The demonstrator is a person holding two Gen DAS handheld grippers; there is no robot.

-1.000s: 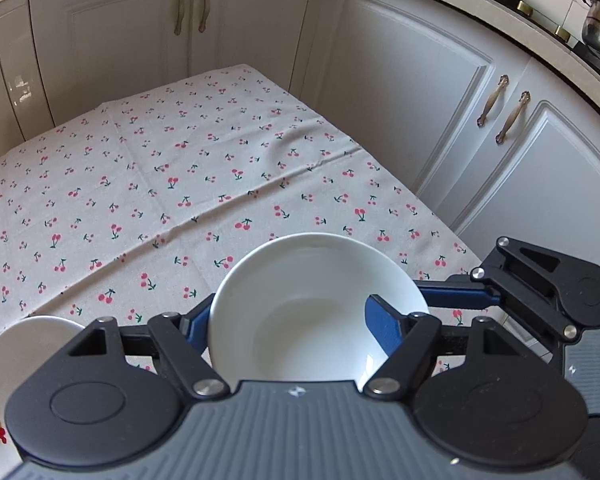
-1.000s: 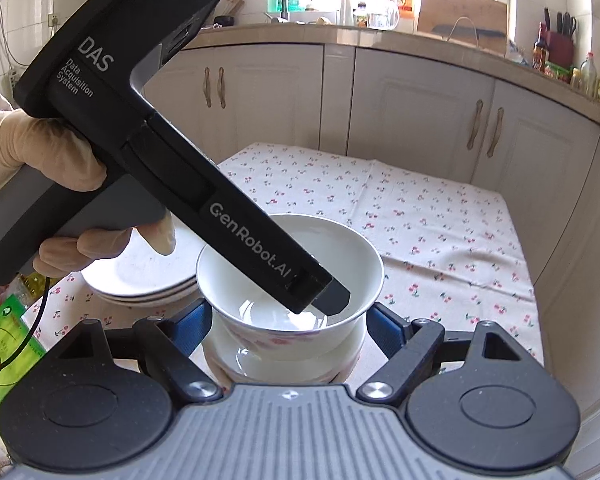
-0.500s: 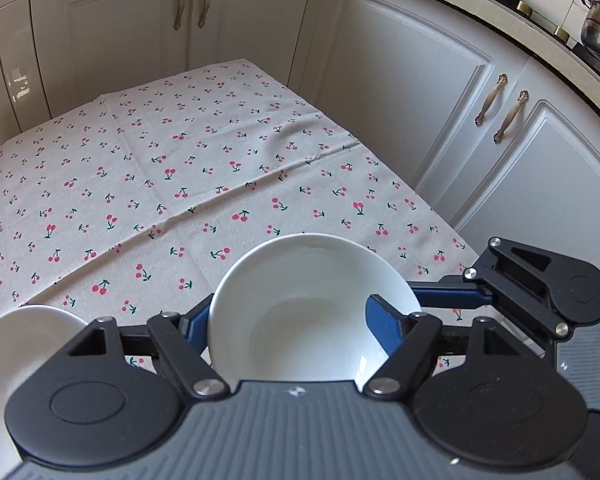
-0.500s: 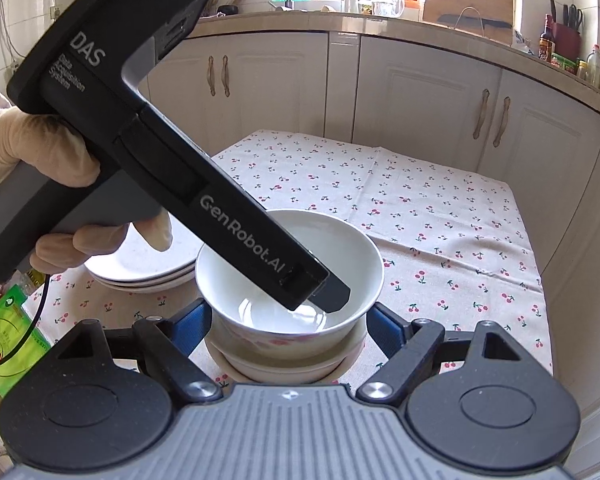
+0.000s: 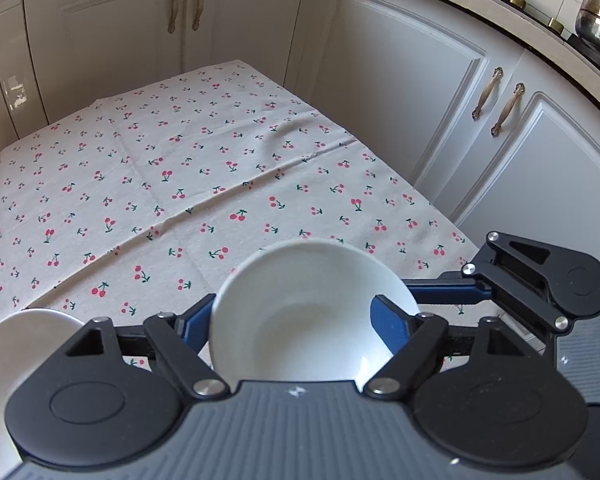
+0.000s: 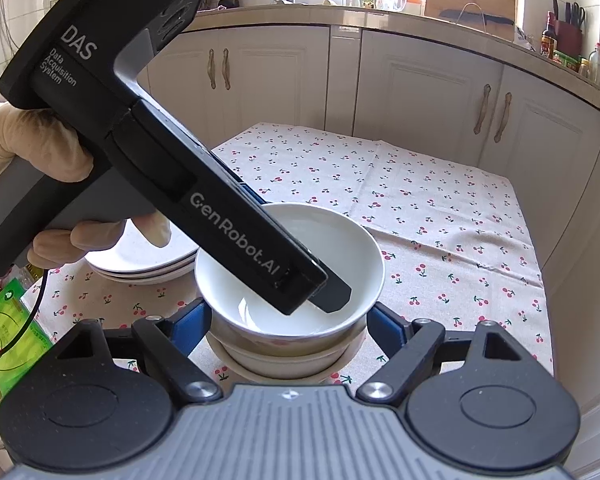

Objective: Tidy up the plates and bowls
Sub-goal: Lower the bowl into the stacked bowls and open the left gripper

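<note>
The left tongs pinch the rim of a round white ceramic bowl, nested on a lower white bowl on the cherry-print counter. The right tongs straddle that stack, spread, touching nothing.

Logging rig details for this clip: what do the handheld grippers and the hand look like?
Both grippers: black linkage arms, blue finger pads, ribbed grey body. The left gripper carries white "DAS Data Acquisition System" and "GenRobot.AI" lettering, a grey handle and a thin black cable. The hand wears a beige glove.
</note>
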